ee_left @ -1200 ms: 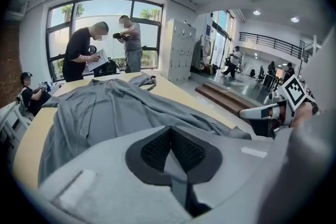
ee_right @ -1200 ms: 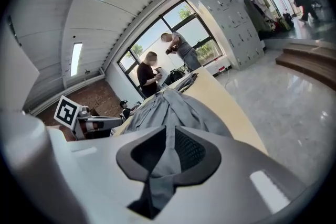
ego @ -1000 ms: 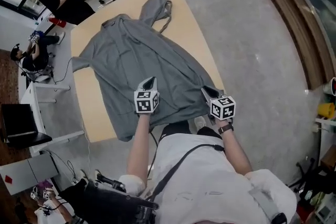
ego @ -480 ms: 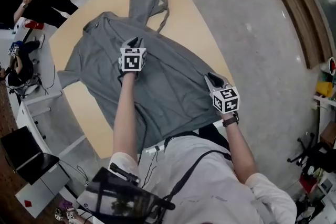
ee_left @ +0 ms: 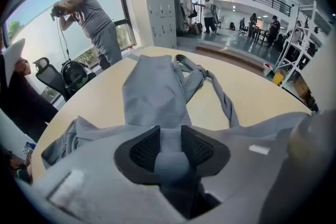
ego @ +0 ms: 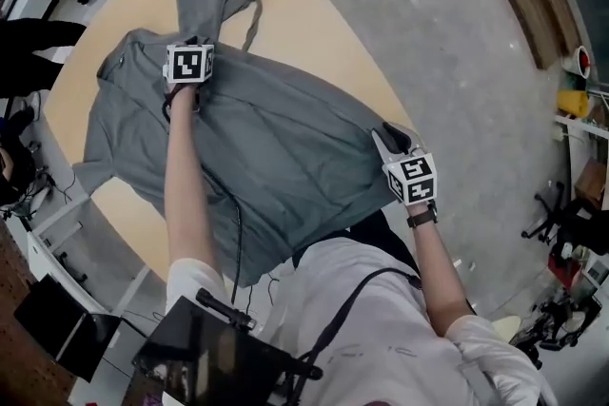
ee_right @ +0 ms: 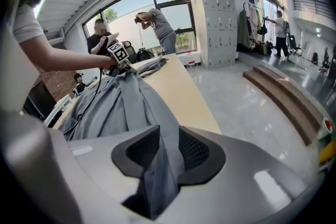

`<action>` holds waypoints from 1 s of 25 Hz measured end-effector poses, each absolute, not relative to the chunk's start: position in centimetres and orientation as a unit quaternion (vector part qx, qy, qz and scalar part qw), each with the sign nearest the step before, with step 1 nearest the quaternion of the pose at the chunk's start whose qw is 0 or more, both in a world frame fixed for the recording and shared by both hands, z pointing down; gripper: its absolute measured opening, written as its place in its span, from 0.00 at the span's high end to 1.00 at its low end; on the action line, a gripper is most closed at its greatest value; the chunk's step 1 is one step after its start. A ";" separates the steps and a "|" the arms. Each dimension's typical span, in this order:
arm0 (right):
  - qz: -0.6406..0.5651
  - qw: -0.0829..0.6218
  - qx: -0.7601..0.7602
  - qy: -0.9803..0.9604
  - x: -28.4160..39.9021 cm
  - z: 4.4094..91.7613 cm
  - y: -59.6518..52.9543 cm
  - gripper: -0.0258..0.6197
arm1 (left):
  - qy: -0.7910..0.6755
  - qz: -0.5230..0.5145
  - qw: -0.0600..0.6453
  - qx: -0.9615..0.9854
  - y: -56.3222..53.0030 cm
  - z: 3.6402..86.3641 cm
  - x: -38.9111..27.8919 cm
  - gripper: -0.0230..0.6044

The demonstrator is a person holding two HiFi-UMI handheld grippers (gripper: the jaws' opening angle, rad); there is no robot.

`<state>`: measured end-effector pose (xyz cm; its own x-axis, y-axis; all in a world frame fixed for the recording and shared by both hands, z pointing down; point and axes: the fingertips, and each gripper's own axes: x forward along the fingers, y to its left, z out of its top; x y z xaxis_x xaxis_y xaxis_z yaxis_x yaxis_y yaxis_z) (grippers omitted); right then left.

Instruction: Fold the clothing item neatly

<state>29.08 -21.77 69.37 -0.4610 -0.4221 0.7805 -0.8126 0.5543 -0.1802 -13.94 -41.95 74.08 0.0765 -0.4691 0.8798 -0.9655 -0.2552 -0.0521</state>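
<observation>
In the head view, the grey garment (ego: 276, 147) lies spread over the tan surface (ego: 319, 33). The left hand-held gripper (ego: 190, 50) is at its far, collar end and the right hand-held gripper (ego: 392, 136) at its near edge.

In the left gripper view, the jaws have just been opening and stand spread around a hump of cloth.

In the right gripper view, the jaws have just been opening and stand slightly parted, with a fold of cloth running between them.

Soft matt grey cloth garment (ego: 285, 147), smooth pale wood-look surface (ego: 319, 29) beneath, glossy polished grey floor (ego: 457, 52) at right, rough black pads (ee_left: 144, 149) on matt grey plastic left gripper (ee_left: 169, 131)
</observation>
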 end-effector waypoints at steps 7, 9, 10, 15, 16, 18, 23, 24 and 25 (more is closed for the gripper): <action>0.304 0.381 0.428 -0.761 34.2 70.4 -20.3 0.78 | -0.525 0.428 0.311 0.667 -41.7 75.2 -13.9 0.76; 0.295 0.418 0.423 -0.748 35.0 71.6 -19.5 0.78 | -0.521 0.429 0.310 0.670 -41.6 75.2 -13.6 0.85; 0.293 0.433 0.425 -0.739 35.3 72.3 -19.1 0.78 | -0.520 0.430 0.306 0.671 -41.5 75.1 -13.4 0.90; 0.299 0.415 0.468 -0.721 36.0 73.9 -18.6 0.92 | -0.541 0.393 0.291 0.684 -41.3 72.9 -13.4 0.93; 0.304 0.410 0.467 -0.722 36.0 73.9 -18.6 0.92 | -0.547 0.380 0.288 0.688 -41.3 71.9 -13.4 0.93; 0.323 0.392 0.454 -0.732 35.7 73.1 -18.5 0.93 | -0.557 0.357 0.281 0.696 -40.9 69.7 -13.4 0.93; 0.351 0.294 0.337 -0.823 31.9 65.6 -16.4 0.93 | -0.585 0.281 0.286 0.705 -37.9 64.9 -15.0 0.94; 0.353 0.273 0.297 -0.844 30.7 63.7 -15.3 0.93 | -0.592 0.267 0.286 0.704 -37.2 64.0 -15.5 0.94; 0.357 0.250 0.256 -0.863 29.5 61.8 -14.2 0.93 | -0.601 0.255 0.286 0.702 -36.5 63.3 -16.2 0.94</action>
